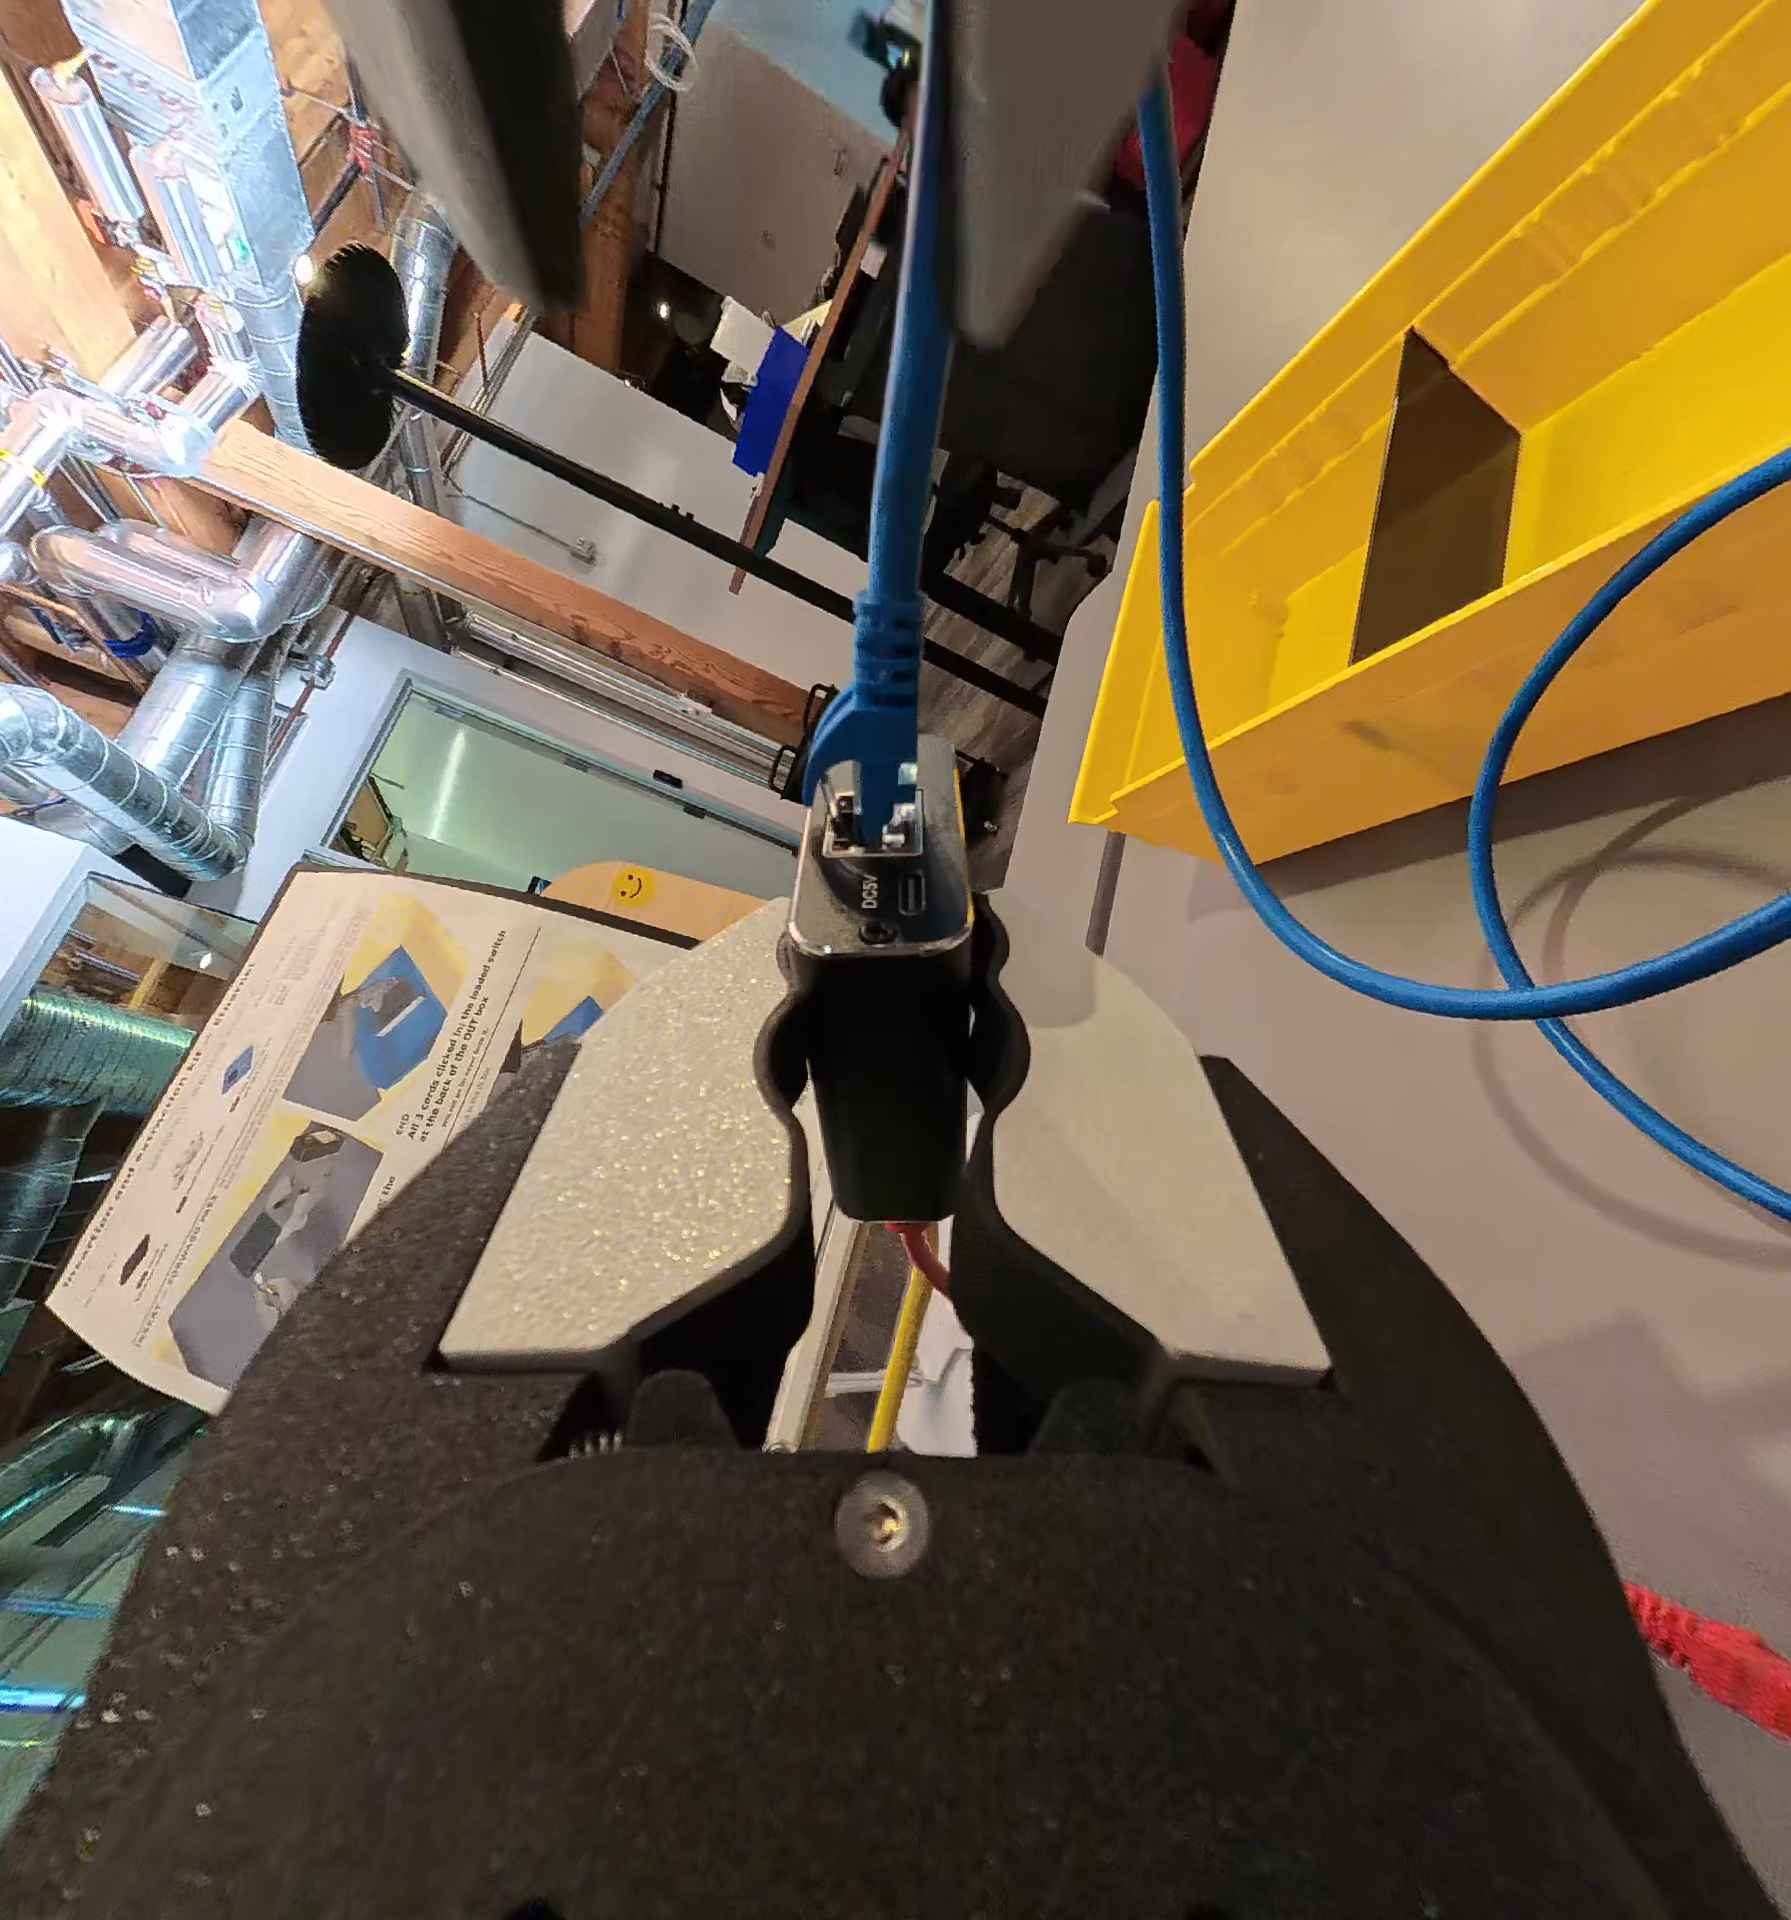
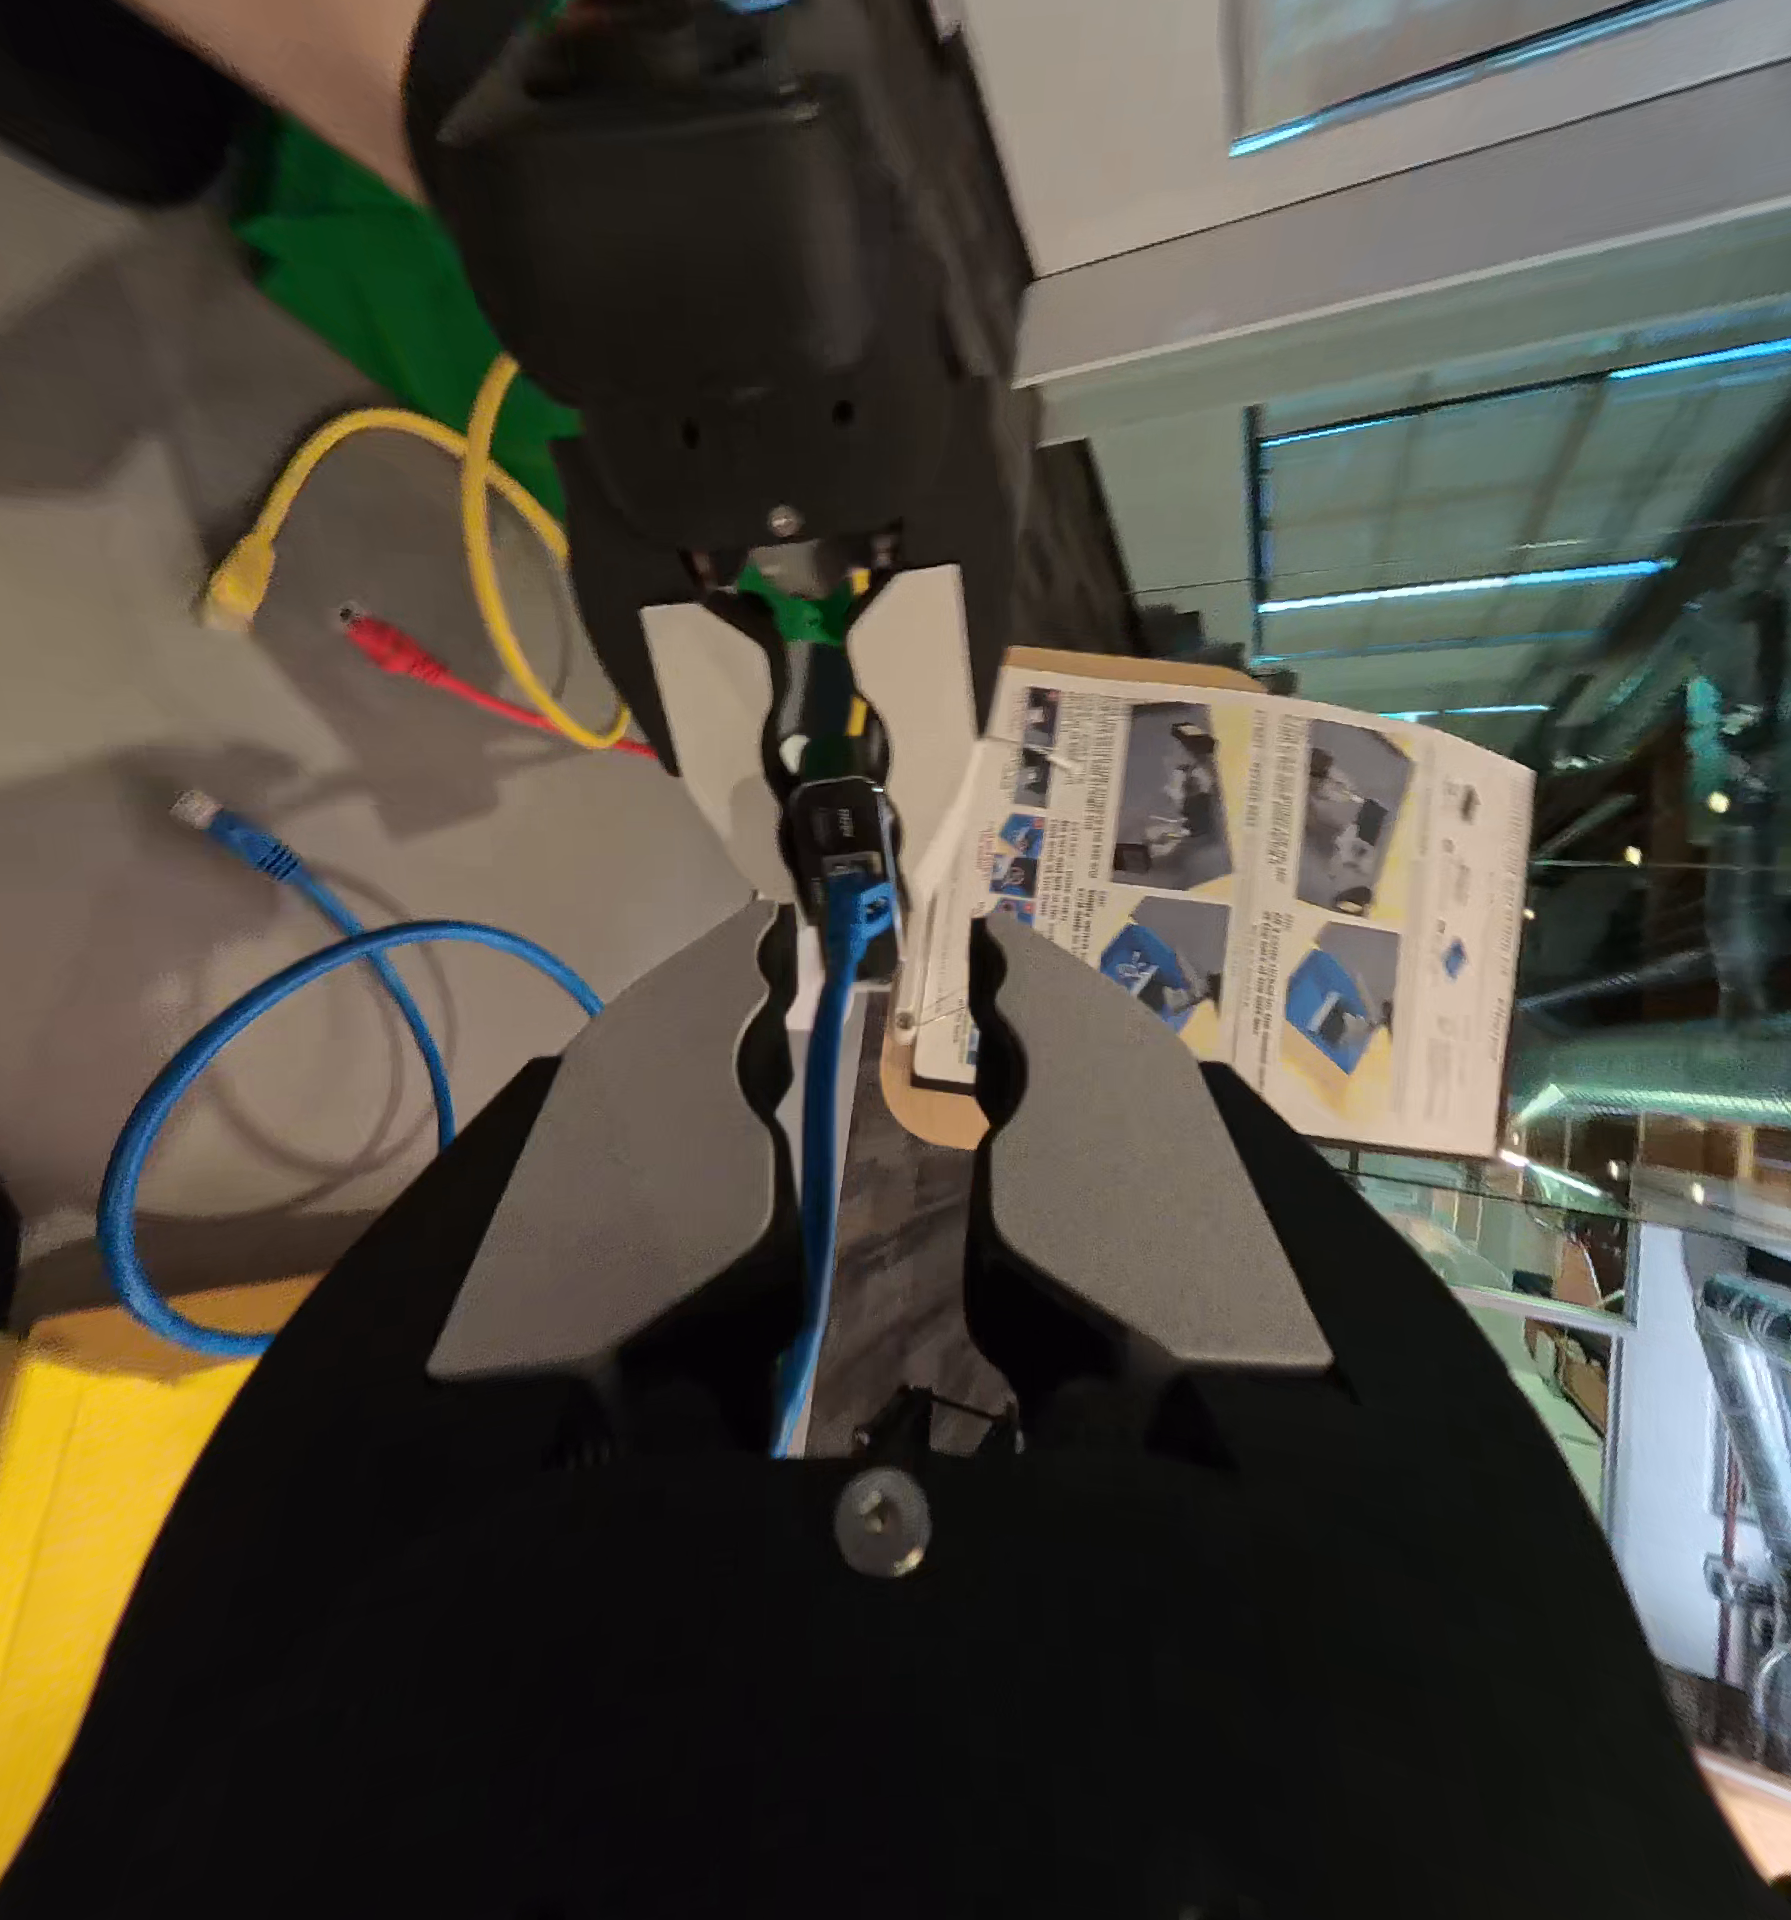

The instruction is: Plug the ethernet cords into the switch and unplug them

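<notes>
My left gripper (image 1: pixel 886 997) is shut on a small black switch (image 1: pixel 886 1039) and holds it up off the table. A blue ethernet cord (image 1: pixel 896 520) has its plug (image 1: pixel 875 707) seated in a port on the switch's end face. My right gripper (image 2: pixel 875 935) is open. The blue cord (image 2: pixel 823 1091) runs between its fingers with a gap on both sides, and no pad presses on it. The right wrist view also shows the switch (image 2: pixel 834 831) in the left gripper's pale fingers (image 2: pixel 704 727). The cord's other plug (image 2: pixel 247 831) lies loose on the grey table (image 2: pixel 91 727).
A yellow cord (image 2: pixel 486 540) and a red cord (image 2: pixel 403 655) lie on the table. A yellow bin (image 1: pixel 1493 468) stands by the blue cord's loop. An instruction sheet (image 2: pixel 1234 883) on a board stands at the table's edge. A red plug (image 1: pixel 1743 1683) lies near my left gripper. The left gripper's tips are roughly 9 cm from the right gripper's.
</notes>
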